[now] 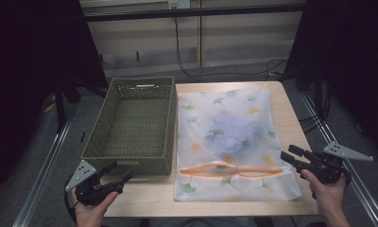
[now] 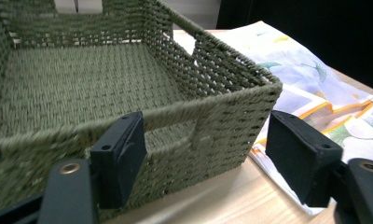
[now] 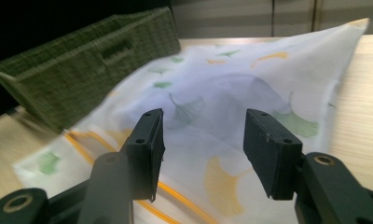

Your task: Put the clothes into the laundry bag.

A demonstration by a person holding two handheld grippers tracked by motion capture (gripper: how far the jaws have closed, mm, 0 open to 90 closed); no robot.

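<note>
Dark curtains flank our pale wooden table point(image 1: 291, 113). On it lies a sheer mesh bag point(image 1: 229, 142) printed with ginkgo leaves; something bluish inside shows through, perhaps a garment, too veiled for us to say. An orange zipper point(image 1: 234, 169) crosses its near end. Just beside it sits our green woven basket point(image 1: 130, 125). Our left gripper point(image 1: 115, 177) gapes before the basket's corner, holding nothing; our right gripper point(image 1: 291, 153) hangs open over the bag's edge.

No legible text or labels.
</note>
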